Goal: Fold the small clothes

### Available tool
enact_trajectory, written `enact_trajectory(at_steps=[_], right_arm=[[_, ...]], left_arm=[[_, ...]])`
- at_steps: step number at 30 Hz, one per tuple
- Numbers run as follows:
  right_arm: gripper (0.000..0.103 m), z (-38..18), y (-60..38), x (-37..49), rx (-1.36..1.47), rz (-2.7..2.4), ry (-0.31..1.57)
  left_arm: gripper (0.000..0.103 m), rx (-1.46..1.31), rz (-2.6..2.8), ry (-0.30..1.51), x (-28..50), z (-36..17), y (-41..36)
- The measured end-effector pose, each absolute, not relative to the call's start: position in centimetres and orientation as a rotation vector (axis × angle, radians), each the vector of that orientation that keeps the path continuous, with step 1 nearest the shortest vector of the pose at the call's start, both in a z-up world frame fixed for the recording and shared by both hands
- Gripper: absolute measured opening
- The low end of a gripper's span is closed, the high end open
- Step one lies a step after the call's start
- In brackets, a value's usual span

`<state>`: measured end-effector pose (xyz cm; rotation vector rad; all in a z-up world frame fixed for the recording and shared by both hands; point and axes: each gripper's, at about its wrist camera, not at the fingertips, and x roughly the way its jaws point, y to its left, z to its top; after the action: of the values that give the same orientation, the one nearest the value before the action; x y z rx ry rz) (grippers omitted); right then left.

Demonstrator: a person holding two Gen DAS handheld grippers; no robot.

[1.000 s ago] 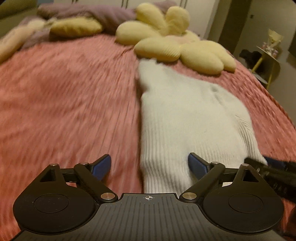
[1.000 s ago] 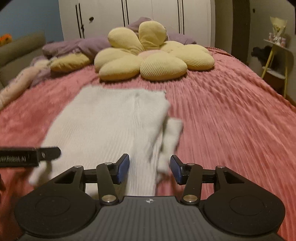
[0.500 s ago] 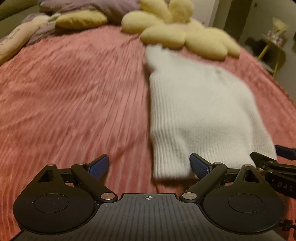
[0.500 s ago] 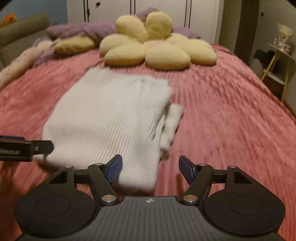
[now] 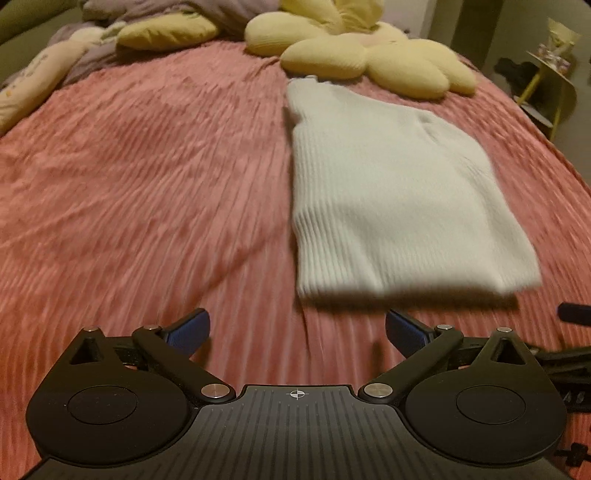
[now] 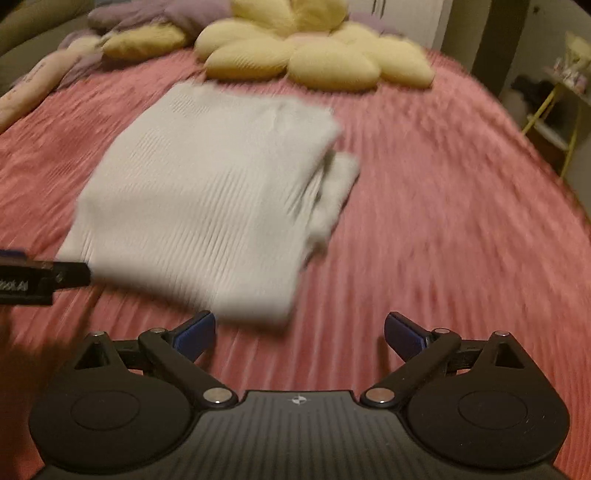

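A white ribbed knit sweater (image 5: 391,192) is lying folded into a rough rectangle on the bed, on a pink ribbed bedspread (image 5: 147,177), with its far end lying just in front of a yellow flower-shaped cushion (image 5: 373,59). The left tongs (image 5: 297,330) are hovering just short of the sweater's near edge, spread wide with nothing between the blue pads (image 5: 190,328), and the garment is sitting ahead of them and toward the right. The right tongs (image 6: 299,332) are likewise standing wide apart and gripping nothing, positioned just off the sweater's near right corner; from this side a narrower layer of the knit is peeking out along the right edge beneath the top fold. Each wrist view is catching the black tip of the other tool at its border, close beside the sweater's near edge. A smaller yellow pillow (image 5: 166,31) and lilac bedding (image 5: 207,11) are resting at the head of the bed, and a yellow-legged side table (image 5: 550,88) is standing off to the right. Both views are showing motion blur.
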<state>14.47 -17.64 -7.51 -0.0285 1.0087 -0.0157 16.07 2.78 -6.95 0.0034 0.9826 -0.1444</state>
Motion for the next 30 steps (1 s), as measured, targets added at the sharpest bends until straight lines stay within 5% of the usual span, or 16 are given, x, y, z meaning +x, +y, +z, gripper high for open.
enact_trajectory(at_steps=[30], right_arm=[[0.099, 1.0, -16.3, 9.9, 0.054, -0.084, 1.061]], left_arm=[[0.103, 0.065, -0.156, 0.96, 12.3, 0.1, 3.1]])
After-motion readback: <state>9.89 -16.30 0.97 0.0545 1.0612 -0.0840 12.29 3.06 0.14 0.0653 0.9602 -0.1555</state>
